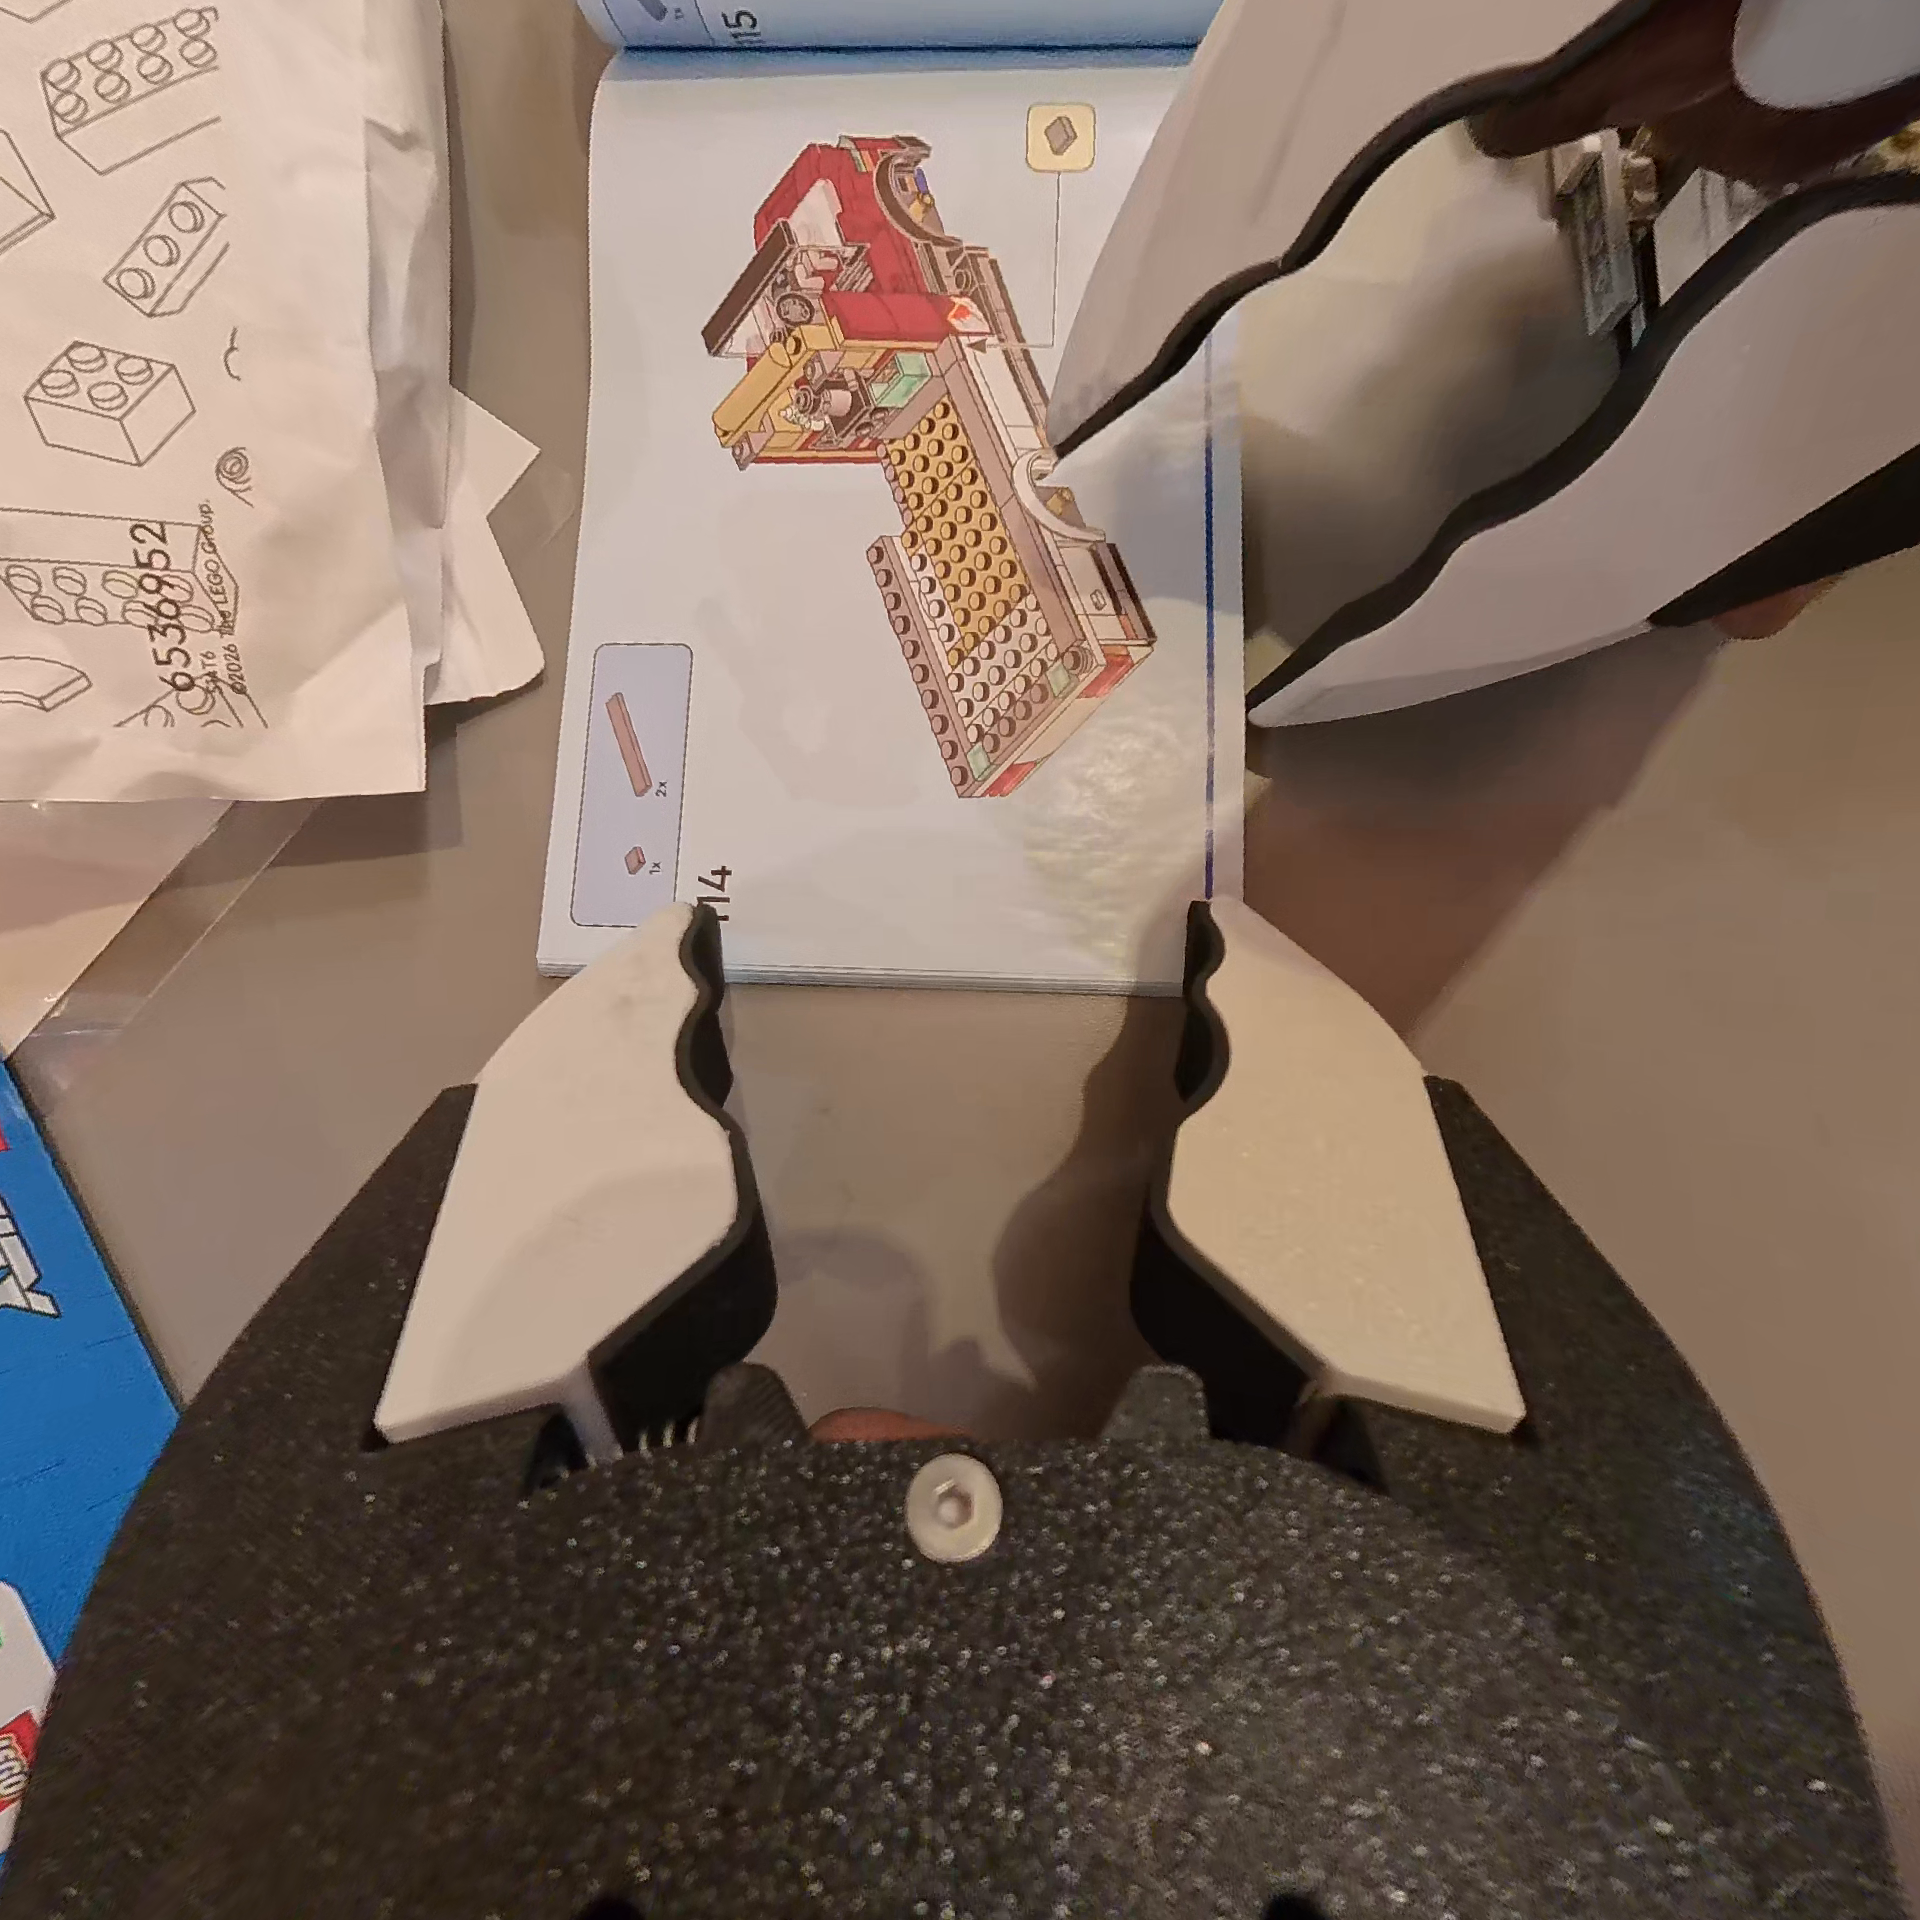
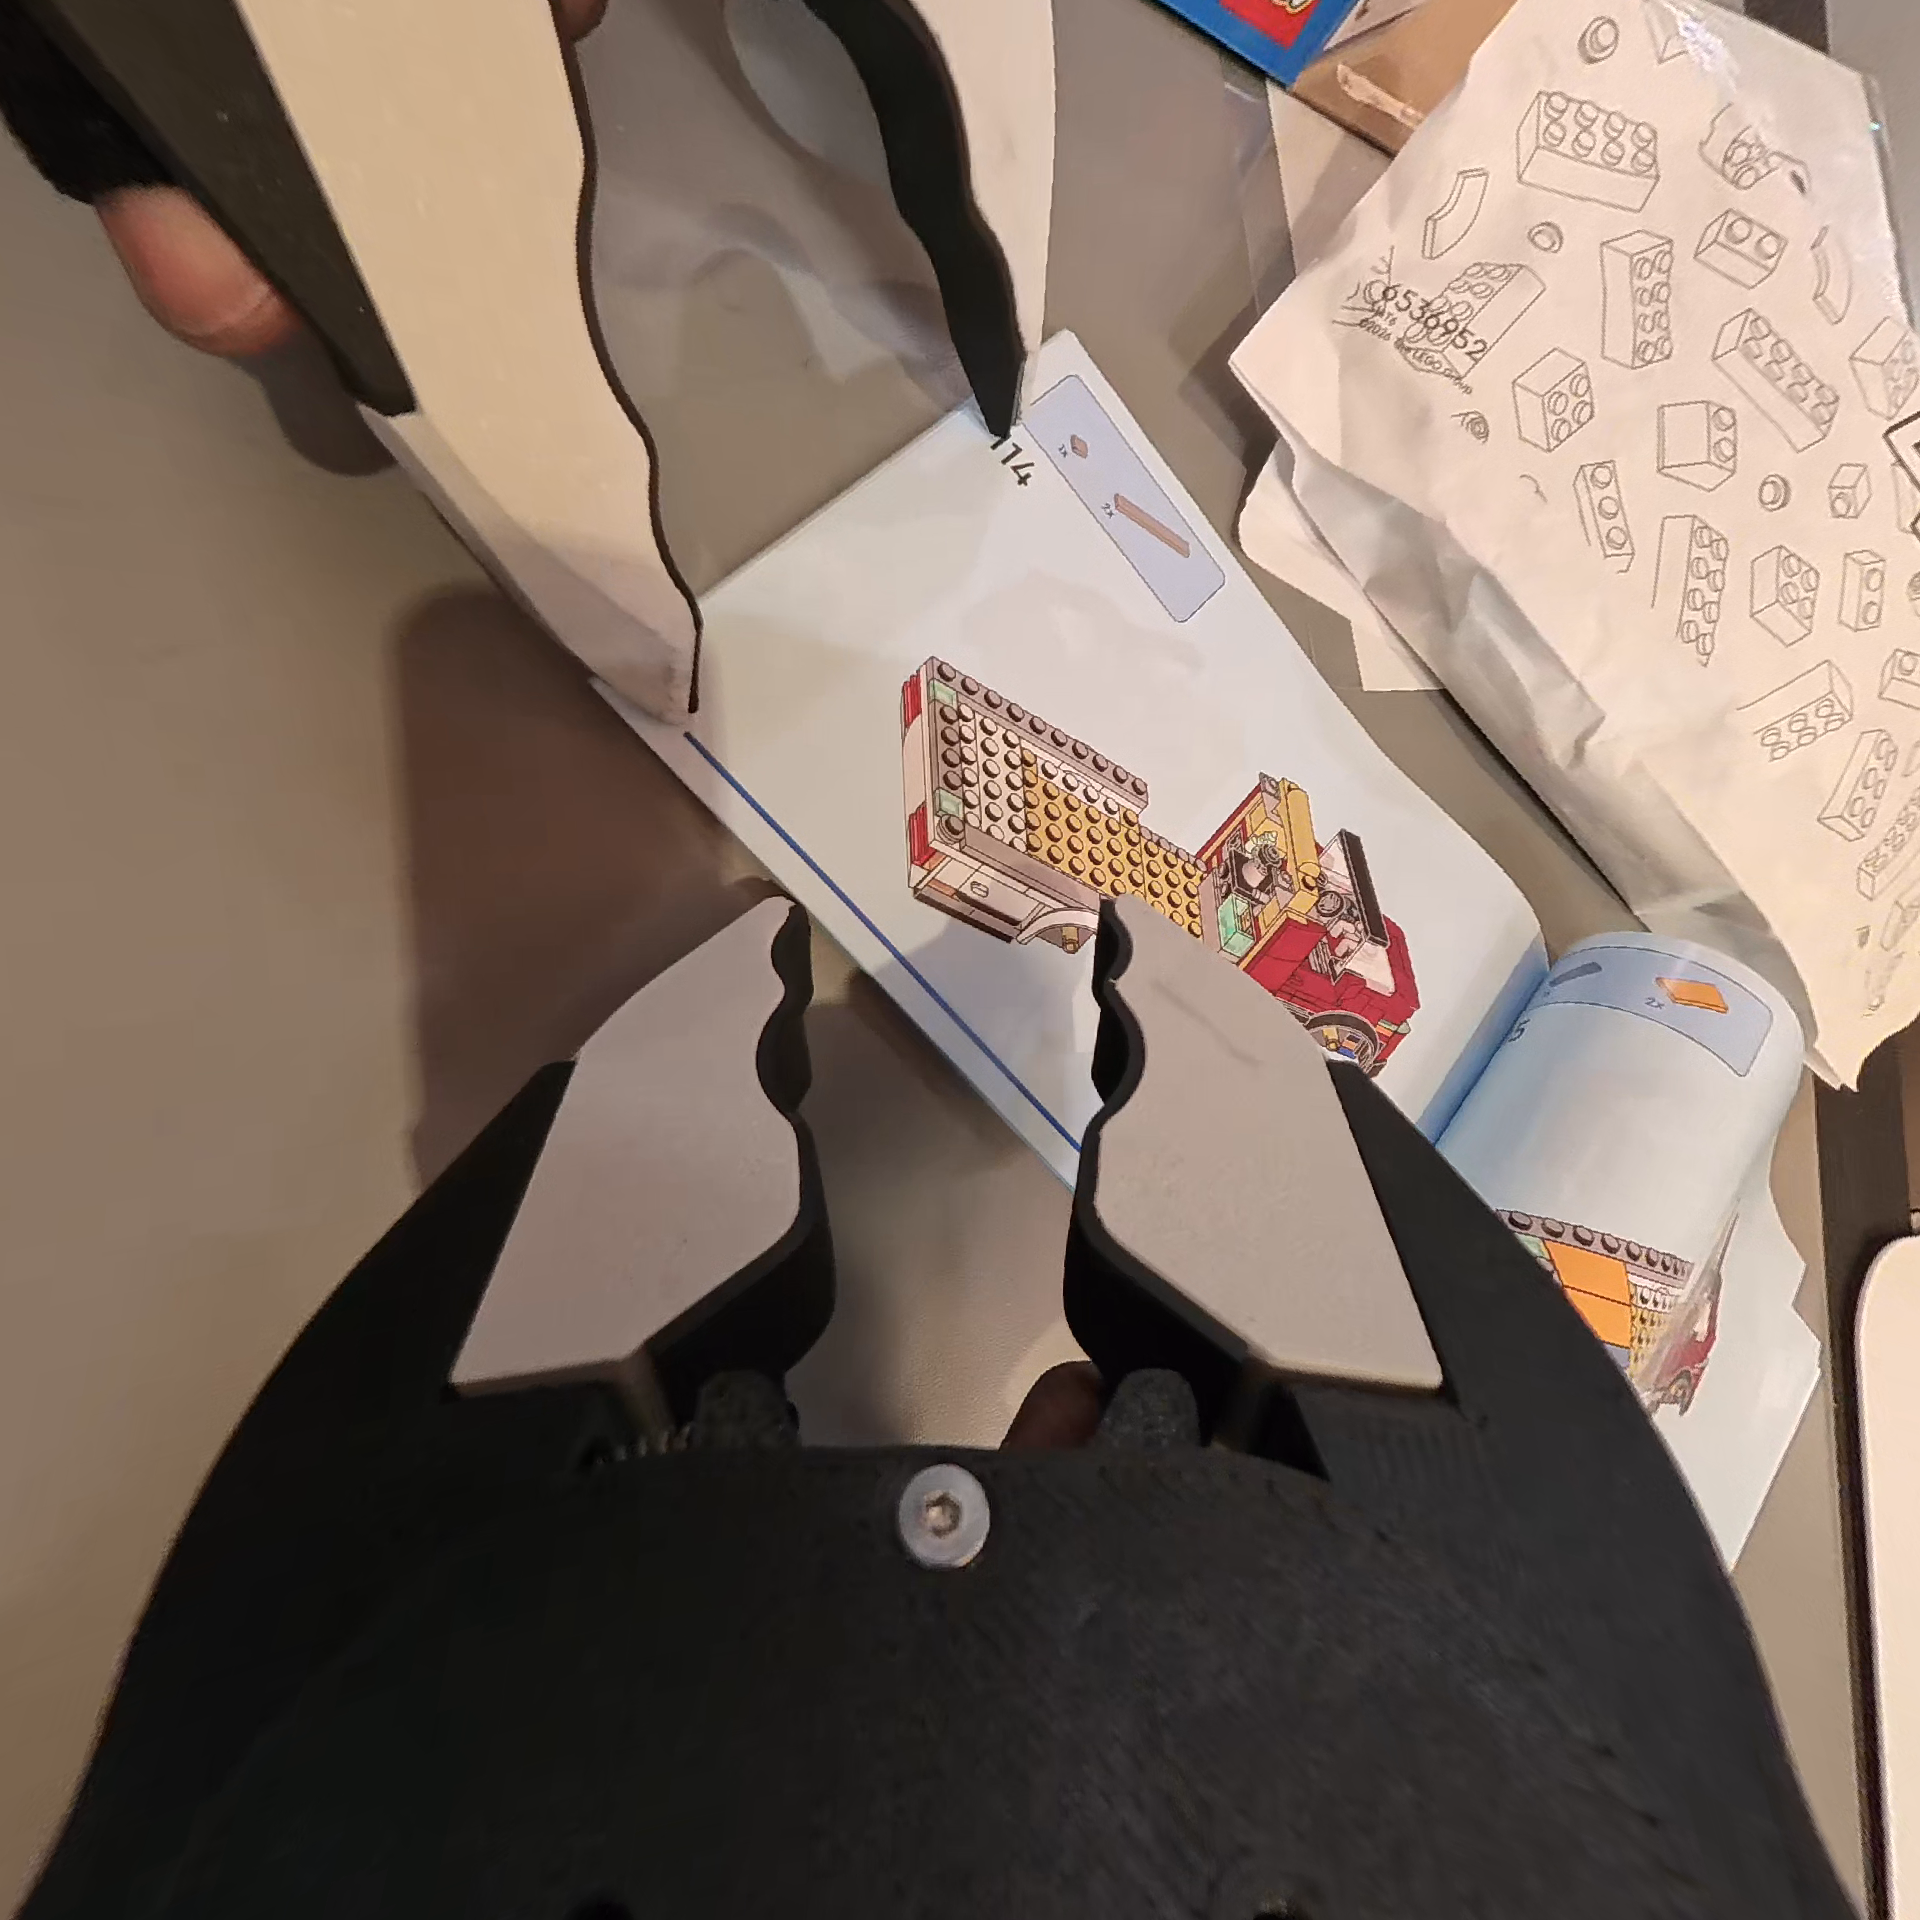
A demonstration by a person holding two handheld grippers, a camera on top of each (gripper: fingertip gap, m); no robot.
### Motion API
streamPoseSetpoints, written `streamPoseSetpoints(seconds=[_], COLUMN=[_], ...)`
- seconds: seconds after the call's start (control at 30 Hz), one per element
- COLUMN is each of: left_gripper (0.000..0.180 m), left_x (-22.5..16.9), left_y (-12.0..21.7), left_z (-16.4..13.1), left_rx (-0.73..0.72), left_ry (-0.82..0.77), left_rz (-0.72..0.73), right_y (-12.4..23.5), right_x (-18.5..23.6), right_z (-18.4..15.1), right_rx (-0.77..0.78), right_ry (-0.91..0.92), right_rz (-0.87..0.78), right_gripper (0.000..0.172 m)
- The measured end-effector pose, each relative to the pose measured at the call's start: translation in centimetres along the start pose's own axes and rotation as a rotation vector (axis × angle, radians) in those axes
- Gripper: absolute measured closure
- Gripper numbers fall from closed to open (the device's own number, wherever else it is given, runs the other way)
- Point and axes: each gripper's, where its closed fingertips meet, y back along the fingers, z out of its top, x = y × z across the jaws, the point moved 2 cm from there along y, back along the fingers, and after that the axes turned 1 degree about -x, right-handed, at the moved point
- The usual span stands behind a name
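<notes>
An open instruction booklet (image 1: 883,831) lies flat on the tan table (image 1: 1610,1039), showing a page with a drawing of a red and yellow brick truck. My left gripper (image 1: 951,920) is open wide, and both fingertips rest on the page's near edge. The right wrist view shows it (image 2: 844,566) touching the two corners of the booklet (image 2: 1299,727). My right gripper (image 2: 951,920) is open and empty. It straddles the page's side edge with the blue line, one finger over the table and one over the page. It also shows in the left wrist view (image 1: 1153,577).
A crumpled white paper bag printed with brick outlines (image 1: 156,416) lies beside the booklet and also shows in the right wrist view (image 2: 1662,416). A blue box (image 1: 62,1403) sits at the left edge. A white object (image 2: 1891,1558) is at the far right. The white object (image 2: 1891,1558) is about 30 cm from my right fingertips.
</notes>
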Motion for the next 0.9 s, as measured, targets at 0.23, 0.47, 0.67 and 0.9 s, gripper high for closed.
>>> streamPoseSetpoints(seconds=[0.23,0.47,0.67,0.9], left_gripper=[0.095,0.096,0.096,0.096], left_x=[0.7,2.0,2.0,1.4], left_y=[0.7,1.8,2.3,2.4], left_z=[0.6,1.3,1.4,1.0], left_rx=[-0.053,-0.125,-0.151,-0.133], left_ry=[0.032,0.104,0.108,0.086], left_rz=[0.022,0.062,0.042,0.01], right_y=[0.4,0.6,0.7,0.7], right_x=[-0.4,-0.8,-1.2,-1.4], right_z=[0.1,0.0,-0.2,-0.4], right_rx=[-0.023,-0.035,-0.033,-0.031], right_ry=[-0.045,-0.078,-0.097,-0.109], right_rz=[0.015,0.017,0.006,0.0], right_gripper=[0.12,0.12,0.121,0.122])
